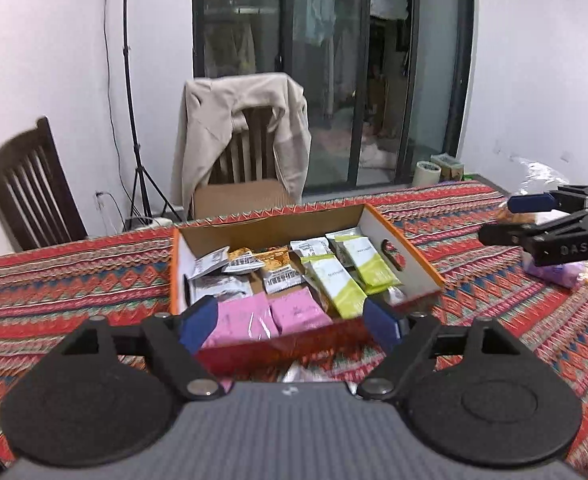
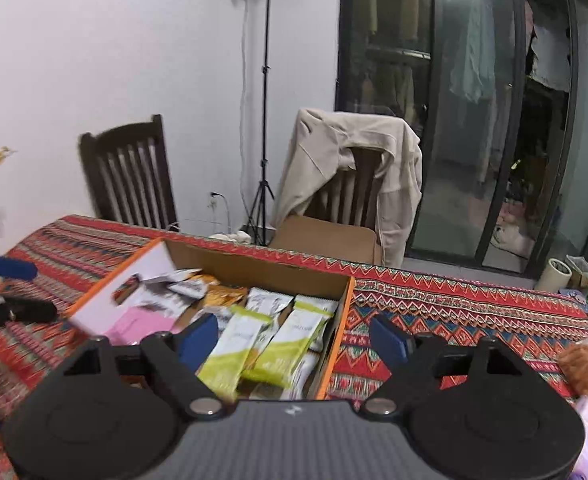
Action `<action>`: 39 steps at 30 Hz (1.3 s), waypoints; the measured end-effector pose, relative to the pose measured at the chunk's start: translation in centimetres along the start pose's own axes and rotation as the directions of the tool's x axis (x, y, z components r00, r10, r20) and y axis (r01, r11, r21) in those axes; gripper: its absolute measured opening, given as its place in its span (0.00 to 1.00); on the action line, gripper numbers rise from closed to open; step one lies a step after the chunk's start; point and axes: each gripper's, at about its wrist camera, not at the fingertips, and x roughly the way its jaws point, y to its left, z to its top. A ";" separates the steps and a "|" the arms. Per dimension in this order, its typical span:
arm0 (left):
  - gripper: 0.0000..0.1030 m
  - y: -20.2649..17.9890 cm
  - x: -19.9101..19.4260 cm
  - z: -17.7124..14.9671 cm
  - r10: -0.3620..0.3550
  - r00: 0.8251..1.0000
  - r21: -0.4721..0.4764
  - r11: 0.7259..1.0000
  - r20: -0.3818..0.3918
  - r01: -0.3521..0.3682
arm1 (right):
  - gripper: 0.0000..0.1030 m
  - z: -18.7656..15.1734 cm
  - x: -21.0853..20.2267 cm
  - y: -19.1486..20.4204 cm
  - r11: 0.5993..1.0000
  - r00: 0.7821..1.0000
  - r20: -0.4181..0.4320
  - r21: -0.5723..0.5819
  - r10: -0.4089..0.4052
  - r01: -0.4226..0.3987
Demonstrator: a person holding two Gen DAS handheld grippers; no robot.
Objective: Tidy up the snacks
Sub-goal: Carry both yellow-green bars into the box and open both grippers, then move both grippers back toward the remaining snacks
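Left gripper (image 1: 289,326): jaws spread wide, nothing between the blue pads – released; it hangs over the near wall of the box.
Right gripper (image 2: 294,340): jaws likewise apart and empty, poised above the box's right end, one pad over the packets, the other over the cloth.
Box (image 1: 414,248): open cardboard tray, orange rim, white sides, on the table just ahead of both grippers.
Pink packets (image 1: 269,314): two, side by side, in the box's near part, between the left gripper's pads as seen from its camera.
Green packets (image 1: 346,280): two or more, lying lengthwise at the right end of the box, directly ahead of the right gripper.
Orange packet (image 1: 269,260): mid-box, farther off, partly under white barcoded wrappers.
Dark-and-white packets (image 1: 217,280): left end of the box, overlapping.
Cloth (image 1: 73,272): red patterned, covers the table under everything.
Loose snacks (image 2: 582,364): brown pieces in clear wrap, on the cloth right of the right gripper – outside the box.
Chairs (image 1: 29,192): two beyond the table; a beige jacket (image 1: 241,120) drapes the nearer.
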 end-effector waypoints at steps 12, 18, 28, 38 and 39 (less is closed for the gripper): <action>0.93 -1.4 -15.4 -9.3 0.059 0.990 -0.009 0.998 0.131 -0.058 | 0.96 -7.9 -15.9 3.1 0.997 0.994 0.097 -0.064 0.052 -0.046; 0.96 -2.8 -20.0 -15.4 0.109 0.981 -0.023 0.994 0.162 -0.107 | 0.97 -13.5 -20.7 5.7 0.994 0.994 0.107 -0.112 0.030 -0.018; 0.96 -5.2 -22.1 -23.2 0.144 0.981 -0.147 0.981 0.133 -0.124 | 0.97 -21.6 -24.2 9.7 0.993 0.994 0.074 -0.089 0.080 -0.074; 0.96 -5.1 -20.2 -25.6 0.155 0.987 -0.170 0.975 0.043 -0.146 | 0.97 -25.8 -23.7 11.0 0.993 0.993 -0.002 -0.032 0.117 -0.117; 0.96 -5.1 -19.9 -25.6 0.151 0.988 -0.169 0.975 0.039 -0.142 | 0.97 -25.8 -23.6 11.0 0.993 0.994 -0.005 -0.031 0.112 -0.112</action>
